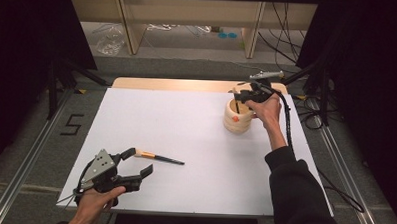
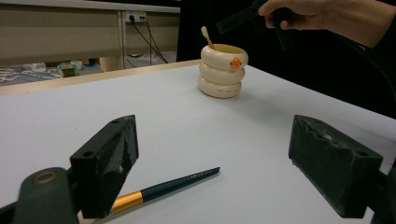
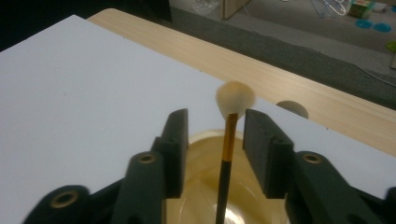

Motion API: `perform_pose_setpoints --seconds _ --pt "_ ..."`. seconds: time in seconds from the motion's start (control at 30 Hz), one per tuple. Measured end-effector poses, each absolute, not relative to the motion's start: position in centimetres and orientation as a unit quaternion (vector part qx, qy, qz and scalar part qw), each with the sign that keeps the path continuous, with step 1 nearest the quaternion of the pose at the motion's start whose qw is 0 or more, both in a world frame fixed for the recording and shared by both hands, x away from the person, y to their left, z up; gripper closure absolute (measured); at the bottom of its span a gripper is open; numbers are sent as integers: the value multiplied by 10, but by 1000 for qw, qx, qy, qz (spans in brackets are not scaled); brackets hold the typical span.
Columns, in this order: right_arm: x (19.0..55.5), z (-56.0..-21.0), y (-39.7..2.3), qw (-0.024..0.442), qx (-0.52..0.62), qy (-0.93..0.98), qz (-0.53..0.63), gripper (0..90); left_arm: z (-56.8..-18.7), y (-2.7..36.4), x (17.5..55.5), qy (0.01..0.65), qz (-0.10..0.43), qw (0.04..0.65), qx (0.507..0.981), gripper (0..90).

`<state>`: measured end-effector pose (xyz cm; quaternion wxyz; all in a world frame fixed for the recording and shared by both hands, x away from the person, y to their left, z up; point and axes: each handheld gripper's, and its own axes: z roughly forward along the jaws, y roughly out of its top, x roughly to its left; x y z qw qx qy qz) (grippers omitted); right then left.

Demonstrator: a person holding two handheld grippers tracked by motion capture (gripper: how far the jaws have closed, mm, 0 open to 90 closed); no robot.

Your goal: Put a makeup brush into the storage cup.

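The right gripper (image 1: 238, 95) is held over a cream ringed holder (image 1: 238, 119) that stands at the far right of the white table (image 1: 195, 137), beside the wooden strip along the far edge. In the right gripper view its jaws are seen parted, with a brush (image 3: 227, 149) standing in the holder between them; a gap is visible on either side of the handle, so the pads are not pressed on it. The left gripper (image 1: 139, 162) is held low at the near left, its jaws spread wide. A second brush (image 1: 160, 157), dark-handled with a gold ferrule, is seen lying flat on the table, its tuft end beside the left gripper's far jaw.
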<state>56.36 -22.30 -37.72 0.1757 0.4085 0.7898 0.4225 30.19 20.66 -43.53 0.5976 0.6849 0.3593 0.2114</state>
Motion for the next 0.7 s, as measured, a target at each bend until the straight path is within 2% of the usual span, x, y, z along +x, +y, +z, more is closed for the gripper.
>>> perform_pose_setpoints --seconds 0.27,0.5,0.57,0.7 --pt "551 -367 -225 183 413 788 419 431 -435 207 302 359 213 597 685 158" --pt "531 -369 -231 195 415 775 436 350 -435 207 302 359 213 596 686 158" --pt "525 -368 -234 205 408 767 451 365 -435 207 302 360 213 596 685 158" --pt "511 -368 -235 216 403 763 457 336 -435 207 302 359 214 596 685 158"
